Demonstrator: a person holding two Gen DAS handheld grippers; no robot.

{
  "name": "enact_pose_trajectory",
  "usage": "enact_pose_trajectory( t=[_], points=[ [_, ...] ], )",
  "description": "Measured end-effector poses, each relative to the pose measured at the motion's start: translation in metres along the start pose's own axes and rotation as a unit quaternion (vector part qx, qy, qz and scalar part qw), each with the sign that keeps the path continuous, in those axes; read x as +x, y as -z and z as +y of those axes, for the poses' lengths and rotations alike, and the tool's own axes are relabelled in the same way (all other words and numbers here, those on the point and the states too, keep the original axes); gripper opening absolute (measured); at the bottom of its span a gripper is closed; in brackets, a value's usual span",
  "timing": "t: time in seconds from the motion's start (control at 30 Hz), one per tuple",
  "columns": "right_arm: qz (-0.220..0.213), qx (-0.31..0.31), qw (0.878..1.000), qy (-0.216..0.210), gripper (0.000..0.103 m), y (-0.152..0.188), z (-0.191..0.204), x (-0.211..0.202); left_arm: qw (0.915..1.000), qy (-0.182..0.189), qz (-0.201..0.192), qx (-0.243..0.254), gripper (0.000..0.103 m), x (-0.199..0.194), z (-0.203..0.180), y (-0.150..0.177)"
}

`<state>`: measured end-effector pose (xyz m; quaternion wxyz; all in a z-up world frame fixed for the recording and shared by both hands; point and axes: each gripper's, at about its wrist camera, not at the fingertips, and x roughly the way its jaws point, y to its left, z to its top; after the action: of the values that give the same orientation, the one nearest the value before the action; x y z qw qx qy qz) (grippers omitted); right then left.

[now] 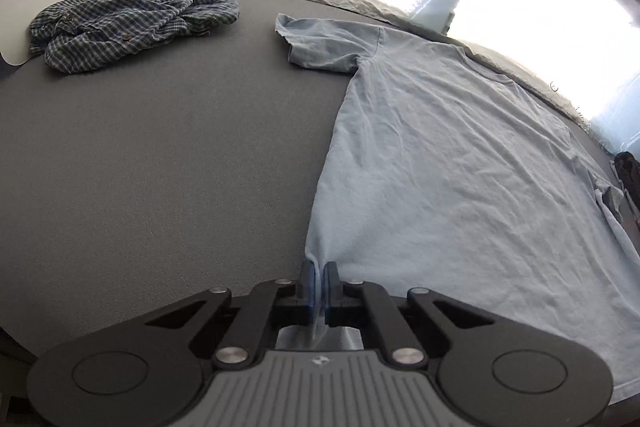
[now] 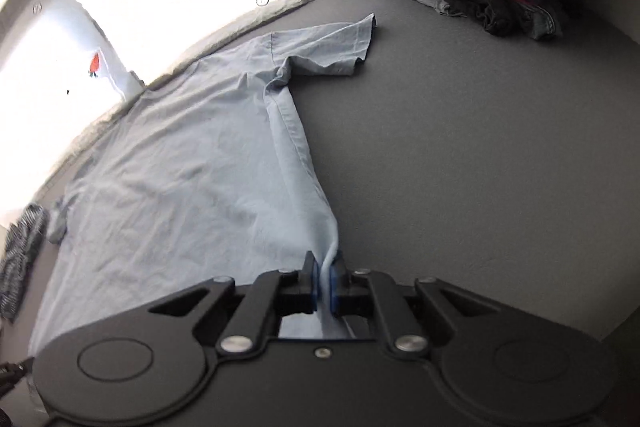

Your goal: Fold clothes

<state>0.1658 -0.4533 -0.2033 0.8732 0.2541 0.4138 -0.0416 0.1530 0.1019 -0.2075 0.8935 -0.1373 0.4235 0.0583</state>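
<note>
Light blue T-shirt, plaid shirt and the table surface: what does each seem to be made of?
Light blue T-shirt: looks like soft matte cotton jersey, going by fine wrinkles and a ribbed collar. Plaid shirt: thin woven fabric, probably cotton, with a crisp check, small buttons and sharp crumples. Table surface: dark grey, matte, finely grained, possibly felt or a foam mat; the pictures leave it open.

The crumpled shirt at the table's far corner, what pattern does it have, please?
A dark blue-green plaid, clearest in the left wrist view.
</note>
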Motion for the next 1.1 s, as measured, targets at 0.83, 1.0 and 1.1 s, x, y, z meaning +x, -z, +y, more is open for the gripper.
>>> enact_pose_trajectory(
  t=[0.83,1.0,1.1],
  points=[
    [0.005,-0.259,0.960,0.107,0.094,-0.010,0.180,0.113,0.9979,-0.058,0.006,-0.026,0.080,0.032,0.031,-0.059],
    [0.010,-0.275,0.960,0.044,0.093,-0.021,0.264,0.154,0.9973,-0.054,0.017,-0.048,0.084,0.064,0.043,-0.098],
    [0.016,-0.277,0.961,0.004,0.087,-0.031,0.319,0.184,0.9946,-0.055,0.028,-0.083,0.087,0.087,0.060,-0.128]
  ],
)
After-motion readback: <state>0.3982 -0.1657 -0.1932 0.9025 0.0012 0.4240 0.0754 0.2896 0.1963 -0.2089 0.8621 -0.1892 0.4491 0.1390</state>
